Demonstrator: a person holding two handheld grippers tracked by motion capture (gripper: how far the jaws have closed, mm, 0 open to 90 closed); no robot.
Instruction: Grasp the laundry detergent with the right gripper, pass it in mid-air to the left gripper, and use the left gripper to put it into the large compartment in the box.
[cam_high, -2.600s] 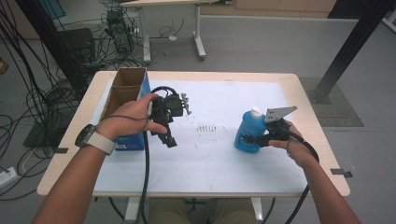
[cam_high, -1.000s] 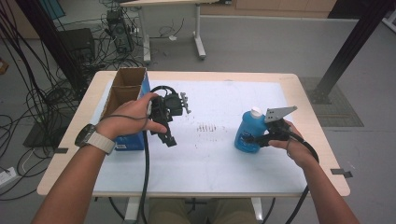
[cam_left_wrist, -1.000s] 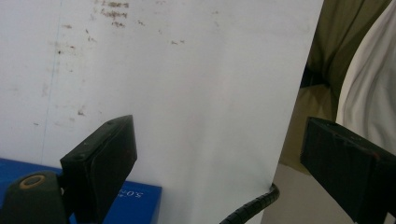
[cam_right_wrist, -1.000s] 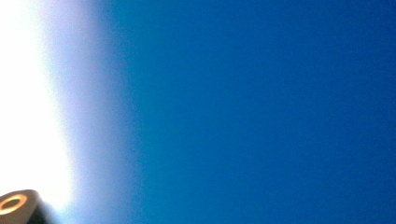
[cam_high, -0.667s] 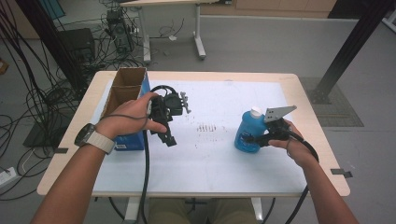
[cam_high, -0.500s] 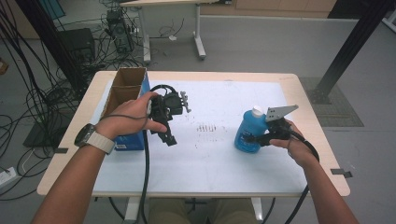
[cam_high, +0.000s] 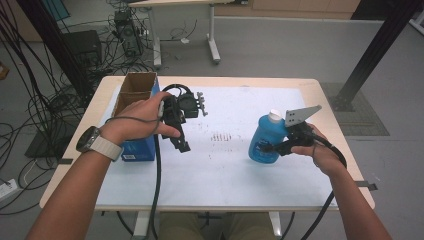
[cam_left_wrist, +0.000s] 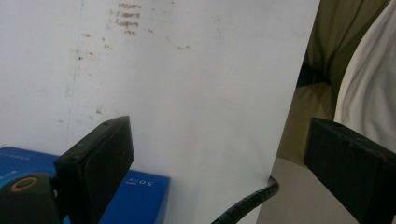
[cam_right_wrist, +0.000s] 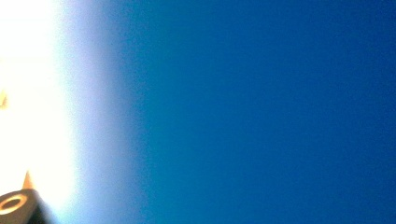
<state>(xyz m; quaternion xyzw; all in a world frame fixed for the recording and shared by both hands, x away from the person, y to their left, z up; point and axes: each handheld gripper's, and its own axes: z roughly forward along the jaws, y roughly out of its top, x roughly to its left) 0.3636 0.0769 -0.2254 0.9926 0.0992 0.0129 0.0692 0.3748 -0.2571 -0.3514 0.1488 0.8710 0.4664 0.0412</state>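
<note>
Right gripper (cam_high: 274, 147) squeezes round blue plastic bottle with white cap (cam_high: 265, 138), near right side of white bench (cam_high: 240, 185), tipped a bit, maybe starting lift. Left gripper (cam_high: 183, 146) wide open, jaws just opened more, nothing between, waits beside blue cardboard box (cam_high: 137, 149).

Even, soft indoor light, faint shadows; right gripper view a blown-out, defocused smear (white glare at left).

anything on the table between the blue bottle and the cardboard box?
Only the left tool, held open beside the box. Otherwise bare white sheet between them. Right tool is shut on the blue bottle.
</note>
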